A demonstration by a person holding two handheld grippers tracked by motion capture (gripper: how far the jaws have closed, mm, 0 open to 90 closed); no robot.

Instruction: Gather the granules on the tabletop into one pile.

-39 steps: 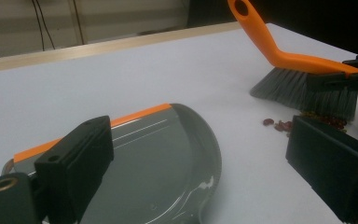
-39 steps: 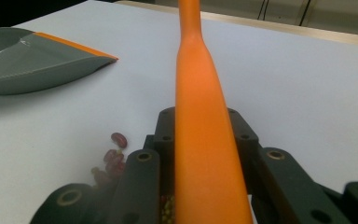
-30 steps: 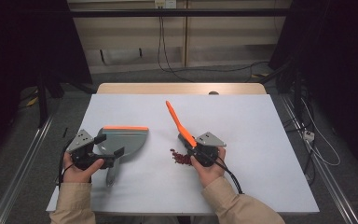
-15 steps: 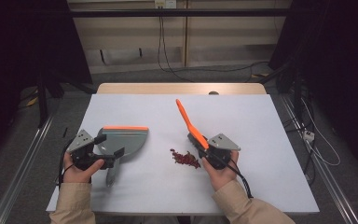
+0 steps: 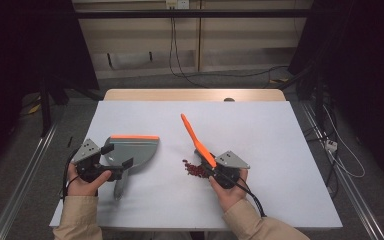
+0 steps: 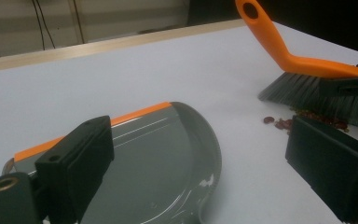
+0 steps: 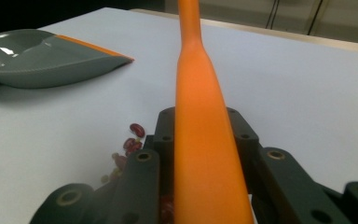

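On the white table (image 5: 280,130), the right gripper (image 5: 219,171) sits at about five o'clock from the table's middle, its fingers clamped on the orange handle of a hand brush (image 5: 196,141); the handle slants up toward eleven o'clock, and the grey bristles rest at a small heap of red beans (image 5: 194,169) just at the gripper's nine o'clock. At about eight o'clock lies a grey dustpan (image 5: 132,151) with an orange lip, its open edge facing twelve o'clock. The left gripper (image 5: 111,162) is at the pan's handle end; in the left gripper view its fingers (image 6: 77,170) stand wide apart over the pan, pressing on nothing. Beans and dustpan lie apart.
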